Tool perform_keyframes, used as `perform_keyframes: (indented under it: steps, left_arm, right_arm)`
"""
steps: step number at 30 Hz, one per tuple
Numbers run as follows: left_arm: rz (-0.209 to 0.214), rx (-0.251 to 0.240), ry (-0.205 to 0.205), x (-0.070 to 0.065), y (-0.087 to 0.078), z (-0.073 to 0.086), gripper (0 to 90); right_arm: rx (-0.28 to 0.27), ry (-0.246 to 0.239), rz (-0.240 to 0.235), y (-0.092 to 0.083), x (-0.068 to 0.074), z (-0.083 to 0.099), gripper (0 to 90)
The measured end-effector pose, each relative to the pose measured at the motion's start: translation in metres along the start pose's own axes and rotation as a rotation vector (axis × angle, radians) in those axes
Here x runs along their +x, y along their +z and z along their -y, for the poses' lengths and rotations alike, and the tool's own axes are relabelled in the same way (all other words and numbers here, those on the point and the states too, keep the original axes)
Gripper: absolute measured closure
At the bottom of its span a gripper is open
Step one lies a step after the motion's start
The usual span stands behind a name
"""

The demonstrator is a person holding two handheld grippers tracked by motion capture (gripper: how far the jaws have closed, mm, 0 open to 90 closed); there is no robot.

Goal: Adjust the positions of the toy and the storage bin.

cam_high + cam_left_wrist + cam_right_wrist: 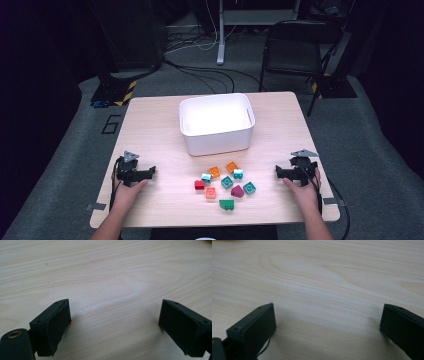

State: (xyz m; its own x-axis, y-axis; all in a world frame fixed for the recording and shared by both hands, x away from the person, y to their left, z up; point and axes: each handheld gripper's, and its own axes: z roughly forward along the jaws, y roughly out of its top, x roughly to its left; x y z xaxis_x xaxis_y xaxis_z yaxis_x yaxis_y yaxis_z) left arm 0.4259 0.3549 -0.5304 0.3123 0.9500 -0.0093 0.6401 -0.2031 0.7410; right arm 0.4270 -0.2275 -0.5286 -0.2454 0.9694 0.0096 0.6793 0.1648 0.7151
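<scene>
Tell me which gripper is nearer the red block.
Left. The left gripper sits to the left of the red block, with bare table between. The right gripper sits farther off, beyond the other blocks.

A pale wooden tabletop (150, 125) carries a white bin (216, 122) at its middle. Just in front of the bin lie small coloured blocks (226, 182), scattered loosely together.
</scene>
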Motion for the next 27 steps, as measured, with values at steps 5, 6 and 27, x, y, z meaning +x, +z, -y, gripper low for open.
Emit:
perform_keyframes:
  steps: [5,6,27]
  left_arm:
    - [0.009,0.000,0.004,0.001,-0.001,0.000,10.9]
    - [0.009,-0.007,0.002,0.001,-0.001,0.001,12.0]
    - [0.038,-0.001,0.017,-0.009,-0.005,-0.002,31.7]
  right_arm:
    - [0.000,-0.001,0.000,0.000,0.000,0.000,0.0]
    - [0.000,0.000,0.001,0.000,0.000,0.000,0.0]
    - [-0.030,0.008,0.013,-0.010,0.006,0.005,19.7]
